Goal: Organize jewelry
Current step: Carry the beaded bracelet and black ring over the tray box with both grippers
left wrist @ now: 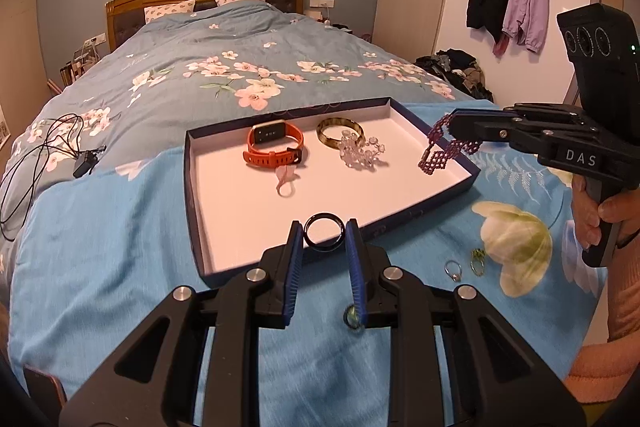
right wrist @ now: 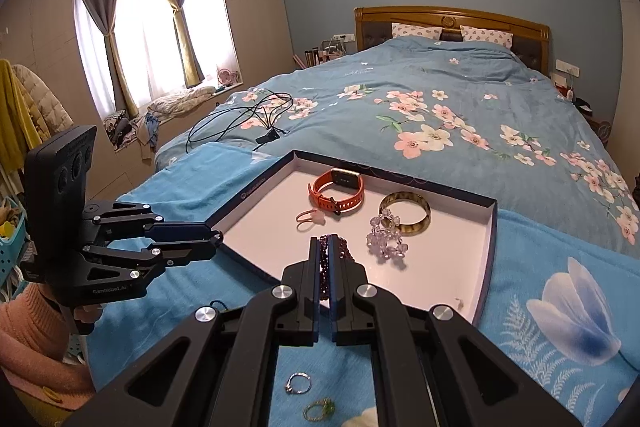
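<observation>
A shallow white-lined tray [left wrist: 224,187] [right wrist: 480,267] lies on a blue cloth on the bed. In it are an orange watch [left wrist: 274,145] [right wrist: 340,189], a pink ring [left wrist: 285,183] [right wrist: 310,217], an amber bangle [left wrist: 340,131] [right wrist: 406,213] and a clear bead bracelet [left wrist: 360,151] [right wrist: 386,235]. My left gripper [left wrist: 323,233] [right wrist: 218,237] is shut on a black bangle [left wrist: 323,233] above the tray's near edge. My right gripper [right wrist: 329,247] [left wrist: 448,125] is shut on a purple beaded bracelet [left wrist: 434,151] [right wrist: 324,259] over the tray's right side.
On the cloth outside the tray lie a silver ring [left wrist: 454,270] [right wrist: 298,383], a green-stone ring [left wrist: 477,259] [right wrist: 319,409] and a dark green ring [left wrist: 352,317]. A black cable [left wrist: 44,147] [right wrist: 248,119] lies on the quilt left of the tray.
</observation>
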Action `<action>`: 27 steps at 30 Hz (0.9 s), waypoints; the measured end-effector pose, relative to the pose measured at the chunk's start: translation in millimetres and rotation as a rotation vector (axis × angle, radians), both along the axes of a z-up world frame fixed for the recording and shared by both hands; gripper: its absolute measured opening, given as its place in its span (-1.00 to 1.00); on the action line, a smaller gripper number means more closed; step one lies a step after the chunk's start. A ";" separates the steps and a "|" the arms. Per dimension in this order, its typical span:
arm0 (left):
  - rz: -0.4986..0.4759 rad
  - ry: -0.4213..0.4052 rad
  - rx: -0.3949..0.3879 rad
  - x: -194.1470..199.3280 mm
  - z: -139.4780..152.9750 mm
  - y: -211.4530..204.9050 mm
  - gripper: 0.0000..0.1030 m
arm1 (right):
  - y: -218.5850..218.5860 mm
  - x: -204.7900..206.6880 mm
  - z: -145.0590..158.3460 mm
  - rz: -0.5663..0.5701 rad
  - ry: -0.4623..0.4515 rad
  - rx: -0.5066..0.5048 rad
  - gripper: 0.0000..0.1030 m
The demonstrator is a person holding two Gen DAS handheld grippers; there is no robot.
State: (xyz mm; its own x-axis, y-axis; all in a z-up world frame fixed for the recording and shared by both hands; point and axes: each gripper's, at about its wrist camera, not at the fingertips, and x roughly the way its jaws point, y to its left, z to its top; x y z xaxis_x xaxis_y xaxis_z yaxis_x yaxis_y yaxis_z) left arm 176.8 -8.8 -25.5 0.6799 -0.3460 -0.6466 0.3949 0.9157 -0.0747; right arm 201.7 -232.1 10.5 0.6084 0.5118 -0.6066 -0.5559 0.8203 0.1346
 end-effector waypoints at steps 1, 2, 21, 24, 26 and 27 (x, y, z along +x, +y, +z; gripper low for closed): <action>-0.002 0.002 0.000 3.1 -0.1 -1.2 -0.57 | 0.7 3.6 -1.0 0.002 0.005 0.002 -0.96; -0.005 0.005 0.000 6.5 0.0 -2.7 -0.57 | 1.4 7.1 -2.1 0.001 0.009 0.000 -0.96; 0.009 0.063 0.018 56.4 -17.6 -13.7 -0.57 | 13.9 54.0 -24.7 0.006 0.083 0.007 -0.96; 0.010 0.075 0.024 62.9 -21.6 -15.9 -0.57 | 16.2 58.5 -27.3 0.012 0.089 0.005 -0.96; 0.011 0.084 0.027 67.6 -23.5 -16.7 -0.57 | 17.8 61.8 -29.3 0.015 0.093 0.002 -0.96; 0.012 0.087 0.028 69.8 -24.1 -17.2 -0.57 | 18.6 62.9 -30.2 0.016 0.095 0.003 -0.96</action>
